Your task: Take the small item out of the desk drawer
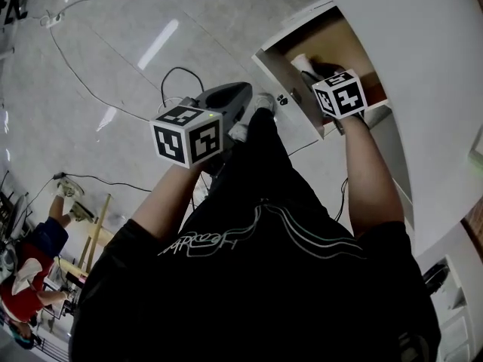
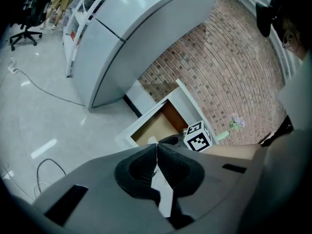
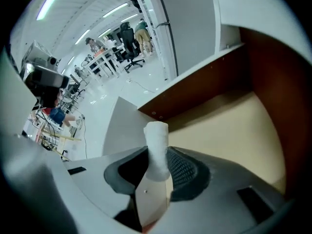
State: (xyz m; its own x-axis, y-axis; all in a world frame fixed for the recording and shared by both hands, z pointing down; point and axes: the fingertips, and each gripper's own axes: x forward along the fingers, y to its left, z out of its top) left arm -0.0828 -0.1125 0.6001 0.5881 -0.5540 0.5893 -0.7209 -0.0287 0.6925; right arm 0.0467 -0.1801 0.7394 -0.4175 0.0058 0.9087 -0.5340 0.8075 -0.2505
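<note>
The right tool [image 3: 158, 172] grips a small white cylinder [image 3: 156, 140] with its jaws partly closed, holding it upright over the tan bottom of the open desk drawer [image 3: 234, 126]. The left tool [image 2: 156, 152] is empty with its jaws together, well apart from the drawer.

small white roll [image 3: 157, 150] upright, over open drawer [image 3: 229, 126]

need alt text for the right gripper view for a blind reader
The right gripper holds a small white roll upright between its jaws, inside an open drawer with a tan bottom and brown walls. Beyond the drawer, a bright room with a glossy floor and people shows far off.
</note>
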